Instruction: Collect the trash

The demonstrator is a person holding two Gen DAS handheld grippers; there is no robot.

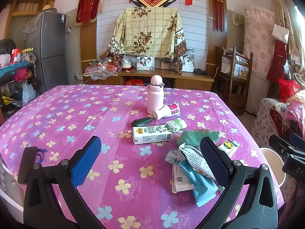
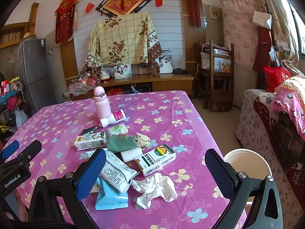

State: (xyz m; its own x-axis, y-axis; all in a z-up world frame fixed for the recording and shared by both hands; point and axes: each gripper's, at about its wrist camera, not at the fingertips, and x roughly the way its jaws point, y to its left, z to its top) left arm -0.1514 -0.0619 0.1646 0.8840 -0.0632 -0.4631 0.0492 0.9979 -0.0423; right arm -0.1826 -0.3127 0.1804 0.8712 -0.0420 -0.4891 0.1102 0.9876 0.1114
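Here's the bench (image 2: 57, 118), pink floral cloth, litter heaped mid-table. Off its near right corner waits the white bin (image 2: 246, 160). Milk carton (image 2: 90, 142) lies lengthwise behind the heap; medicine box (image 2: 155, 160) slants just beyond the crumpled tissue (image 2: 156, 189). That tissue sits right between the right gripper (image 2: 155, 173) jaws, spread wide, empty. Left gripper (image 1: 150, 162), equally wide, hangs left of the heap. Right's nearer, I'd say.

Both the left gripper (image 1: 150, 160) and the right gripper (image 2: 155, 173) hover level with jaws spread wide, empty.
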